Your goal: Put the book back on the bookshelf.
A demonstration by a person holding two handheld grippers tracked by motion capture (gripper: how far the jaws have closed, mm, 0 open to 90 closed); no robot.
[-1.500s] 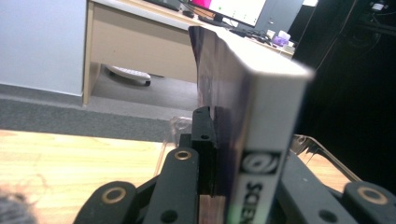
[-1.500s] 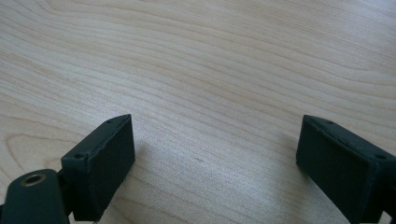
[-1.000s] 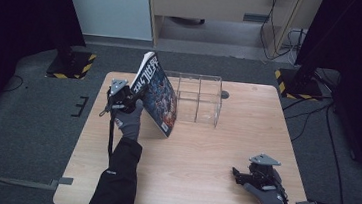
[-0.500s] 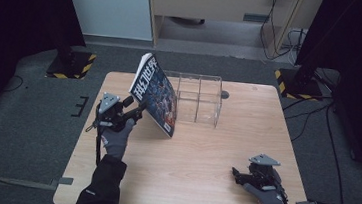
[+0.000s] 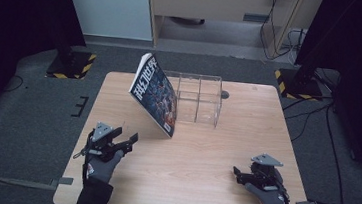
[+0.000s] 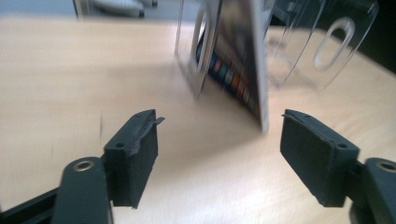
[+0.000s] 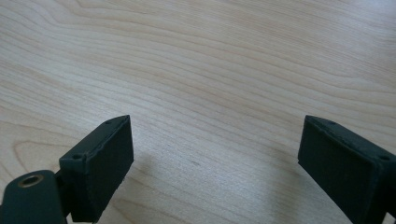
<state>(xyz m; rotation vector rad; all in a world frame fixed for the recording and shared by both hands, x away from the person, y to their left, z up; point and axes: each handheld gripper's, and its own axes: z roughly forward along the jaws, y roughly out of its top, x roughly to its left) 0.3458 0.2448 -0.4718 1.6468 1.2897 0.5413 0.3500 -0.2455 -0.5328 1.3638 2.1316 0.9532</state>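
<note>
Glossy paper magazine (image 5: 154,93), clear smooth plastic rack (image 5: 199,99), pale matt wood table (image 5: 193,158), matt black tongs (image 6: 217,154).

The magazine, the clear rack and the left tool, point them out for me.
magazine (image 5: 155,95), high view, middle of its leaning front cover.
clear rack (image 5: 208,98), high view, its front wall.
left tool (image 5: 126,142), high view, midway between its open tips.

Right claw (image 7: 215,163), jaws wide apart, over bare wooden table (image 7: 210,60)
</note>
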